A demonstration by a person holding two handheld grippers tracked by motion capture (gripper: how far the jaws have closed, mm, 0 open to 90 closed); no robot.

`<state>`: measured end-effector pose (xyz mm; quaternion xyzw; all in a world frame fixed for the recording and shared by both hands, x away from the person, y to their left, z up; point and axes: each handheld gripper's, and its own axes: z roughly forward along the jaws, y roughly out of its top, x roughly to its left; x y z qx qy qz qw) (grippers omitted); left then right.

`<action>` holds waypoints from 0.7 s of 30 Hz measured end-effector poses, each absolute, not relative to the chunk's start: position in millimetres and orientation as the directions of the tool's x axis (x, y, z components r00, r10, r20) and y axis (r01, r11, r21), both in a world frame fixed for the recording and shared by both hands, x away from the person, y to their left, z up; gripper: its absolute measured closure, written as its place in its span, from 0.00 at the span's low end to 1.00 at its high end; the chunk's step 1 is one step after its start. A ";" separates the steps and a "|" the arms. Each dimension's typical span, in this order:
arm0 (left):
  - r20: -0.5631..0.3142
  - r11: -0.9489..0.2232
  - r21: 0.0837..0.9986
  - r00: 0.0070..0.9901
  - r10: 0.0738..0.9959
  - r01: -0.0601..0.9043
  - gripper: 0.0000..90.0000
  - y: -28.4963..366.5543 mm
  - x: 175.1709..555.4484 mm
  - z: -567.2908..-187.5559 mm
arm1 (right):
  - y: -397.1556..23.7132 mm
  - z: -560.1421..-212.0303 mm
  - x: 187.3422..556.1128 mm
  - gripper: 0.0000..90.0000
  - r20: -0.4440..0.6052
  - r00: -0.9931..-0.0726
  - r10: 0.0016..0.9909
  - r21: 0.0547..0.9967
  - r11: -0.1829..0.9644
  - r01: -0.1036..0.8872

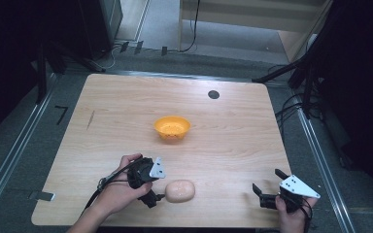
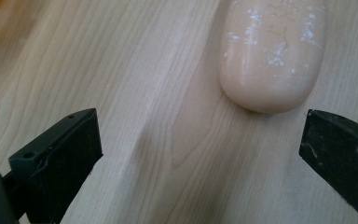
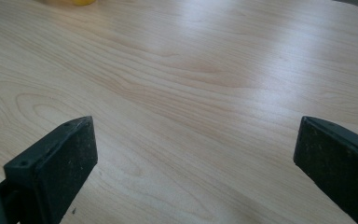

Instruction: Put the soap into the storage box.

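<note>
The bun [image 1: 180,191], pale and oval, lies on the wooden surface [image 1: 126,111] near its front edge, just beside the left gripper [image 2: 200,140], whose 2 fingers [image 2: 56,158] stand spread wide with the bun's near end ahead of them, nearer the right one. To grip it well, I'd shift until the bun is centred, then squeeze gently, since it looks soft; the right gripper [image 1: 267,187], fingers parted and holding nothing, waits well apart, and the orange bowl [image 1: 172,127] sits farther back

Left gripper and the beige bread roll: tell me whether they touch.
Apart. In the left gripper view, the left gripper has its jaws wide open, with bare wood between them and the bread roll ahead.
</note>
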<state>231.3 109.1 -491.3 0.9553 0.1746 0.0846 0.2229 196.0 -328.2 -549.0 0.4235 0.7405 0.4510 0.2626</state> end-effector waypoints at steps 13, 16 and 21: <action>0.066 -0.861 0.441 0.948 0.312 0.253 0.04 86.7 229.3 -497.6 | -328.4 -549.0 196.1 0.00 -0.006 -0.505 0.863 0.891 0.234 0.389; 0.063 -0.865 0.438 0.951 0.303 0.246 0.05 82.7 228.4 -499.2 | -328.5 -549.0 195.9 0.00 -0.003 -0.504 0.864 0.891 0.231 0.391; 0.058 -0.866 0.439 0.954 0.294 0.240 0.08 78.8 228.3 -500.4 | -328.4 -549.1 196.2 0.00 -0.006 -0.505 0.863 0.891 0.234 0.390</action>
